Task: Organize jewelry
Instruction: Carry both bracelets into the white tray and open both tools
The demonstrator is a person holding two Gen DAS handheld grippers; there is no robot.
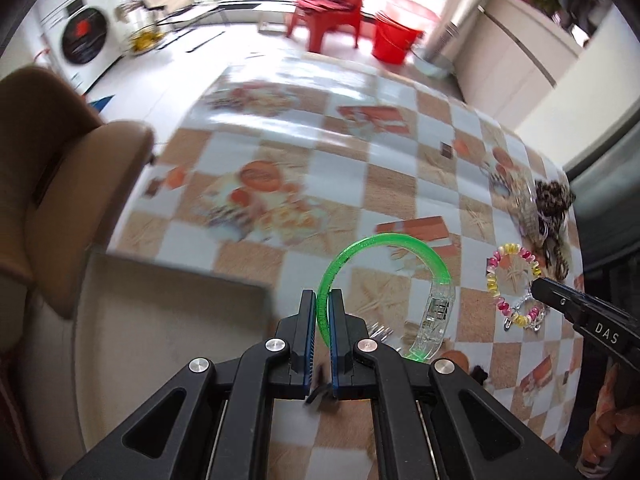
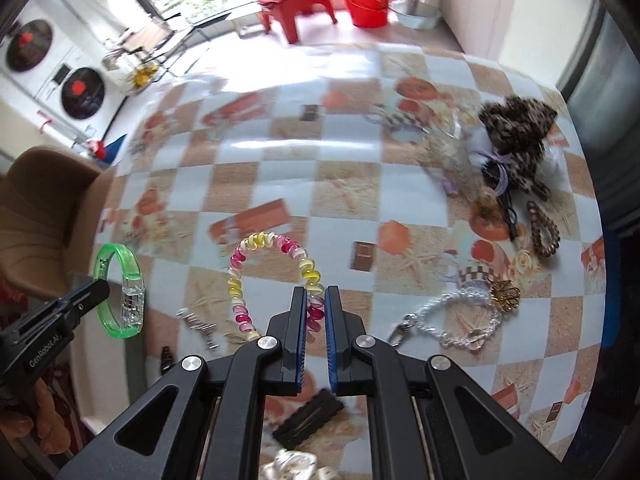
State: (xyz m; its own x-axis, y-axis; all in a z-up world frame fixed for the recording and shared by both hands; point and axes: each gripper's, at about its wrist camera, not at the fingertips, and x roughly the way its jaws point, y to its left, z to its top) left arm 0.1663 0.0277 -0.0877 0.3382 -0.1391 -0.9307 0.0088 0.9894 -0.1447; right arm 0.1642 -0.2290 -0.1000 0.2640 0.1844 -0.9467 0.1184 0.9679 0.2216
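Checkered orange-and-white tablecloth (image 2: 340, 168) covering the table. Leopard-print scrunchie (image 2: 516, 136), far right. Green translucent bangle (image 1: 384, 280), lifted at the left table edge, clamped in left gripper (image 1: 322, 300). Pink-yellow beaded bracelet (image 2: 272, 276), mid-table, pinched by right gripper (image 2: 316, 300). White cord bracelet (image 2: 460, 320) lying beside it.

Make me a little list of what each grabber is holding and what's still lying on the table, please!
left gripper: shut on green bangle, lifted upright
right gripper: shut on pink-and-yellow bead bracelet
on the table: white cord bracelet, brown spiral hair tie, leopard-print scrunchie, black hair clip
surface: checked tablecloth
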